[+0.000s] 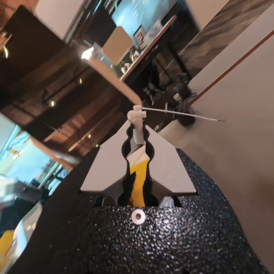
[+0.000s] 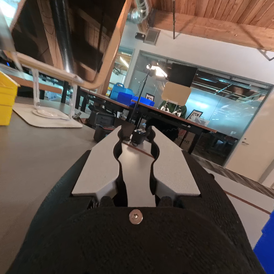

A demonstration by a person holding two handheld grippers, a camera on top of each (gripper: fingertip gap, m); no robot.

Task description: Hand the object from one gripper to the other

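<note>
Left hand-held gripper [image 1: 137, 127] pinches grey part [image 1: 137, 118]; right [image 2: 136, 132] empty, agape.

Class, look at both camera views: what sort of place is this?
Probably a workshop or lab: long work tables with blue storage bins, exposed metal ducting under a wooden ceiling, and a glass-walled room behind.

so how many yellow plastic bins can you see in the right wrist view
1. The yellow plastic bin sits at the far left edge on the grey table, beside the white lamp base. It is cut off by the frame, so more may be hidden.
</note>
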